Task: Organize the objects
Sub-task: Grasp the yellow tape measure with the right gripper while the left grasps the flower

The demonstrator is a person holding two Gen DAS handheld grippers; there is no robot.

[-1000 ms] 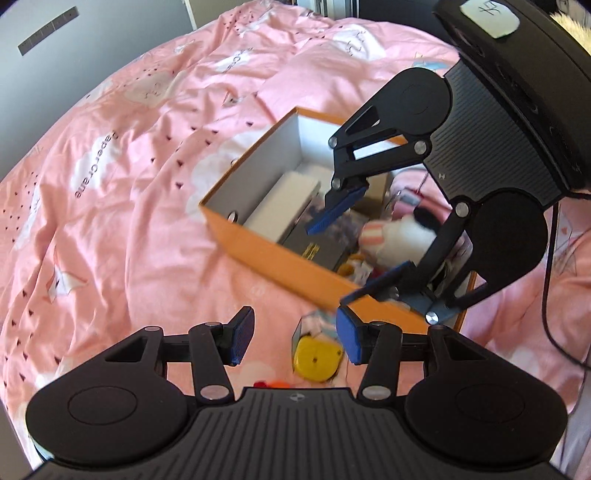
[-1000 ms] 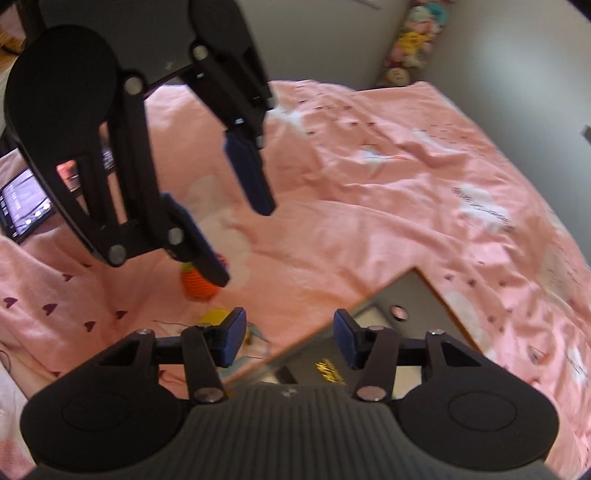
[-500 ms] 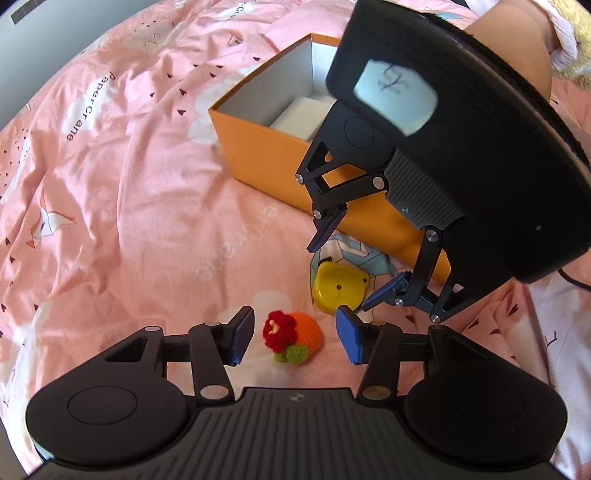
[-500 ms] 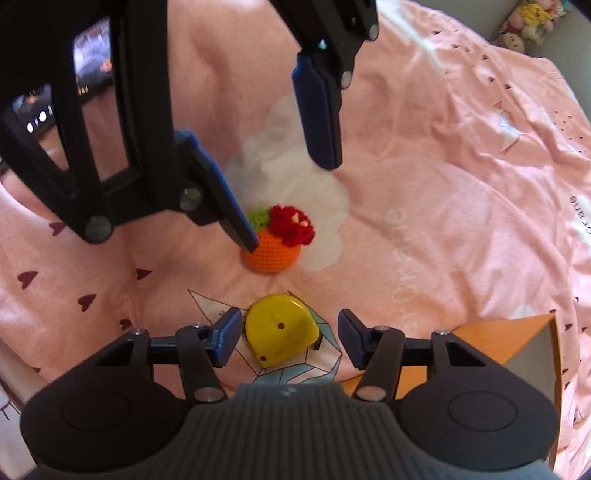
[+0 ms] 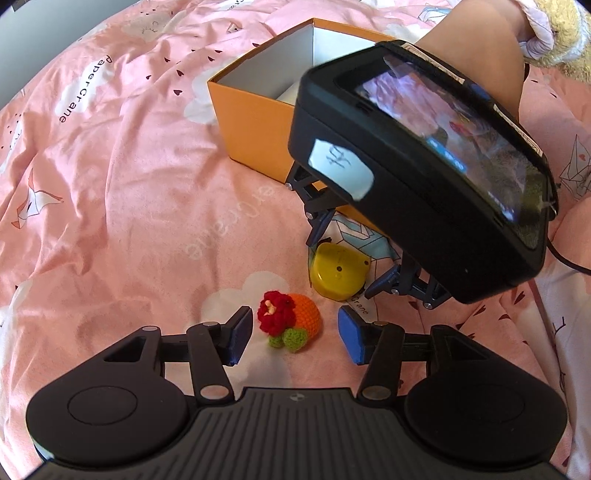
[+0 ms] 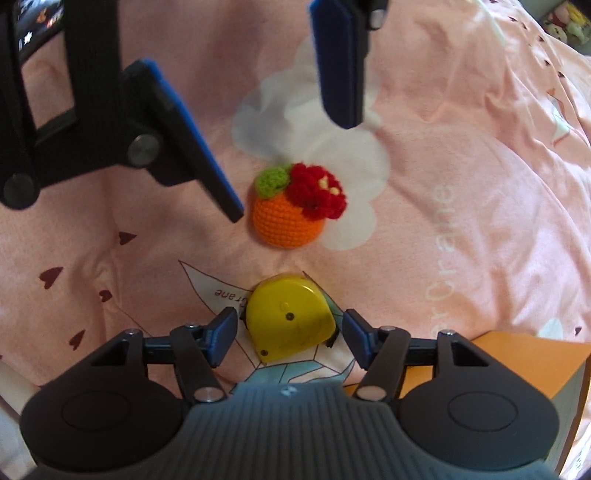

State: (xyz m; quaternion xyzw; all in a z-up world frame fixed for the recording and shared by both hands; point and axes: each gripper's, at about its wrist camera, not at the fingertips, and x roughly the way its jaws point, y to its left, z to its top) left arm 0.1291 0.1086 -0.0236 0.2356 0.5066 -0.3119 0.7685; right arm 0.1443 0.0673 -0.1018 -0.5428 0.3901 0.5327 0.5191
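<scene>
A crocheted orange ball with a red flower (image 5: 291,320) lies on the pink bedspread between the fingers of my open left gripper (image 5: 295,335); it also shows in the right wrist view (image 6: 295,205). A yellow tape measure (image 6: 290,319) lies between the fingers of my open right gripper (image 6: 288,334); it also shows in the left wrist view (image 5: 338,270). In the left wrist view the right gripper (image 5: 343,264) straddles the tape measure. An open orange box (image 5: 255,125) stands behind, its contents mostly hidden.
The pink bedspread (image 5: 122,206) with cloud and crane prints covers everything. The person's forearm (image 5: 476,48) holds the right gripper's body over the box. The box's corner (image 6: 546,354) is at the right gripper's lower right. Plush toys (image 6: 565,18) sit far off.
Both grippers have come down from over the box to the bed. The left now brackets the crocheted ball, the right brackets the tape measure. Both stay open.
</scene>
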